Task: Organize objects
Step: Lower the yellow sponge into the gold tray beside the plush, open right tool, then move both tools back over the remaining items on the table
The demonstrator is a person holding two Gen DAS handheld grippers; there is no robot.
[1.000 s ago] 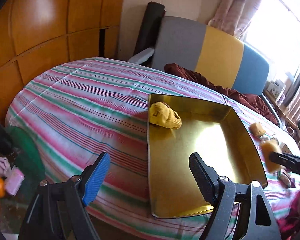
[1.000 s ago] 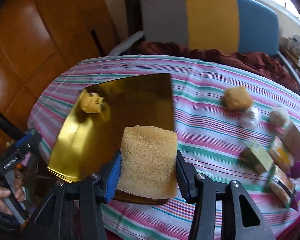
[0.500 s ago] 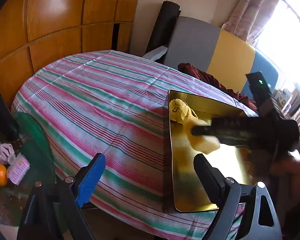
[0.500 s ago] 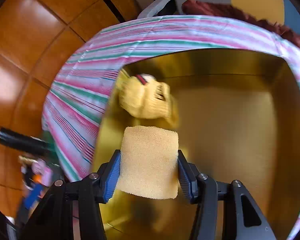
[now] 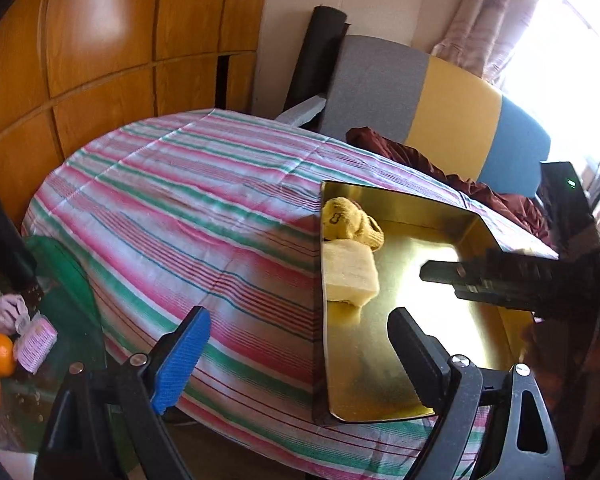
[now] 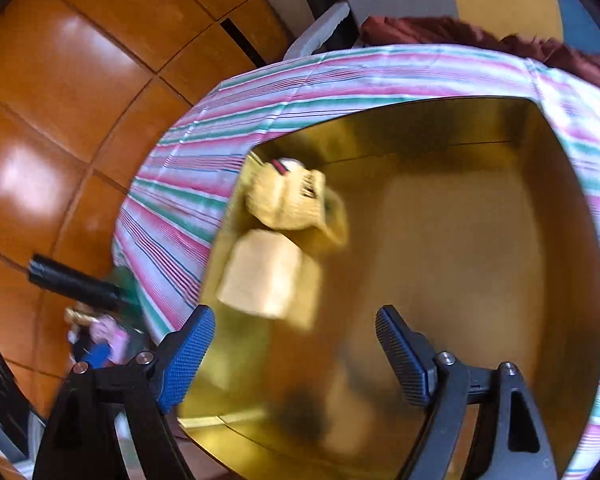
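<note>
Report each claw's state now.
Left claw: open, holding nothing.
Right claw: open, empty; sponge lies in the gold tray.

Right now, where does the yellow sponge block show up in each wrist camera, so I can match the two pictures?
Left wrist view: the sponge block lies right of centre, inside the gold tray against its left wall.
Right wrist view: it sits near the middle, blurred, beyond the open right gripper.
Shared landmark: the yellow knitted toy just beyond the sponge, in the tray's far left corner.
</note>
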